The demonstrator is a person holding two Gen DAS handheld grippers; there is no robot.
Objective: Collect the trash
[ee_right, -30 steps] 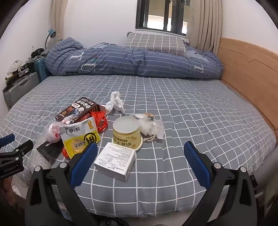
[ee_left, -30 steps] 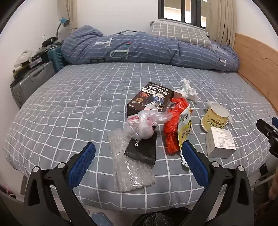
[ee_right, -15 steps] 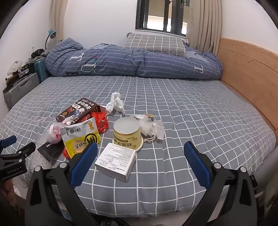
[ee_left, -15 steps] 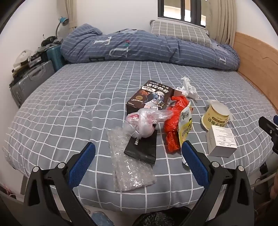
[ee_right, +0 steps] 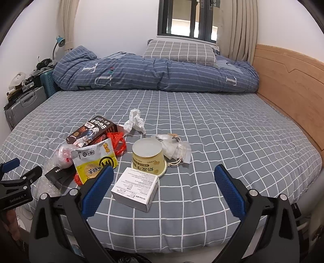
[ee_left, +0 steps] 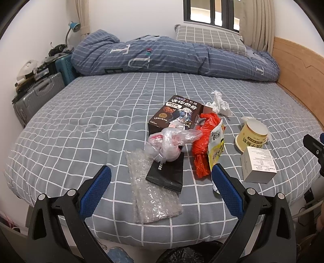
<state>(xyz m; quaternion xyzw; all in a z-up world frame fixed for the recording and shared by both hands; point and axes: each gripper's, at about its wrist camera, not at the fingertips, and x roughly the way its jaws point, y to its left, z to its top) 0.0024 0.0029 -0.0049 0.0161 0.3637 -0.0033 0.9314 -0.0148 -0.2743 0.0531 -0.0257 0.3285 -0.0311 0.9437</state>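
We look from both wrist cameras across the foot edge of the bed [ee_left: 60, 121] toward the window [ee_right: 186, 18], each from just off the mattress and a little above it. Our left view sits further left, near the bubble wrap [ee_left: 151, 190]; our right view sits near the white box [ee_right: 135, 187]. Both share the whole litter pile, the cup [ee_left: 252, 136] and the duvet [ee_right: 154, 74].
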